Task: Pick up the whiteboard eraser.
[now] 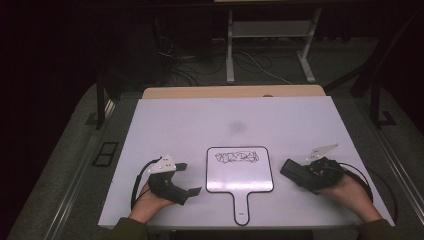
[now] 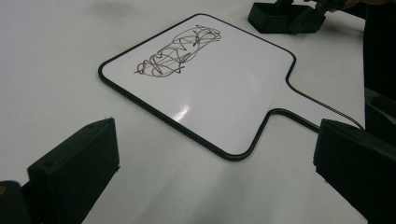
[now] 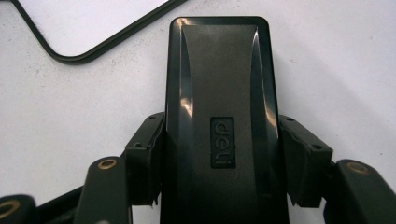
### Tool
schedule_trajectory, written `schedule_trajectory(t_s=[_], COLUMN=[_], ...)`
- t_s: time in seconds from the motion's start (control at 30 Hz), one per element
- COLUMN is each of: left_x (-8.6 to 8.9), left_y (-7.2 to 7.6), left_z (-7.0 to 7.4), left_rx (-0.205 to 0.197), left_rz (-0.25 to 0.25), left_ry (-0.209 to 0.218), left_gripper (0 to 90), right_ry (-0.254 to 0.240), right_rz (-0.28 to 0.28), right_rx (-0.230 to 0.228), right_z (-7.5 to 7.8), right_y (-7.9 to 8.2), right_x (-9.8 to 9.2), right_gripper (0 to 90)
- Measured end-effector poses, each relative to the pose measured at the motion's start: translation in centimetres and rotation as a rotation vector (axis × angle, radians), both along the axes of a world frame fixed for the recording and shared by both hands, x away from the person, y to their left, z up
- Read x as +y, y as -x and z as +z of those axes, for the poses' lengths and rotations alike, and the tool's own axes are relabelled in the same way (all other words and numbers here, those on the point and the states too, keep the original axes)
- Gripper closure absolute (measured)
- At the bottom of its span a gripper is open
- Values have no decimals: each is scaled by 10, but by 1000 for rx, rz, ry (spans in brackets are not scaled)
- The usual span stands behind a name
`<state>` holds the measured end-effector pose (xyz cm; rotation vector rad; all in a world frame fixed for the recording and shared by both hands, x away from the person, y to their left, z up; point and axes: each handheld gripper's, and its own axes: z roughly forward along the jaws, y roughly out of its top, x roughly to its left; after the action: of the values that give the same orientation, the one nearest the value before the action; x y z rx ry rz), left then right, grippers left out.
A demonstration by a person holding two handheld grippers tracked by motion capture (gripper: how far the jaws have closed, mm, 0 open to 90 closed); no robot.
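Currently right gripper (image 1: 300,172) clamps black plastic eraser block (image 3: 219,116), just right of scribbled black-framed paddle whiteboard (image 1: 240,172) lying mid-table. Left gripper (image 1: 186,179) gapes empty. Scribble (image 1: 237,158) untouched; wiping looks not yet begun.

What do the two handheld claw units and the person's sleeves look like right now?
Both are black. The left claw carries a pale three-cornered plate on top and trails a looping black cable. The right claw has the same kind of plate raised above it and its own black cable. In the left gripper view the jaws are blocky and matte black. The sleeves are dark olive.
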<state>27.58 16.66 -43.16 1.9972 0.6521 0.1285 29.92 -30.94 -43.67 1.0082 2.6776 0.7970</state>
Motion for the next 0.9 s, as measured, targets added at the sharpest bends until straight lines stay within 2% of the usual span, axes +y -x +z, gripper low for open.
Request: schedule_trajectory(t_s=[0.37,0.9], left_x=[0,0], left_y=[0,0], left_z=[0,0], left_rx=[0,3], left_rz=[-1,-4], left_ry=[0,-1], left_gripper=[0,0], right_ry=[14,-19], right_rz=[-6,-14], right_rx=[24,16], right_z=[3,12], right_y=[-1,-2], right_x=[1,0], right_gripper=[384,384])
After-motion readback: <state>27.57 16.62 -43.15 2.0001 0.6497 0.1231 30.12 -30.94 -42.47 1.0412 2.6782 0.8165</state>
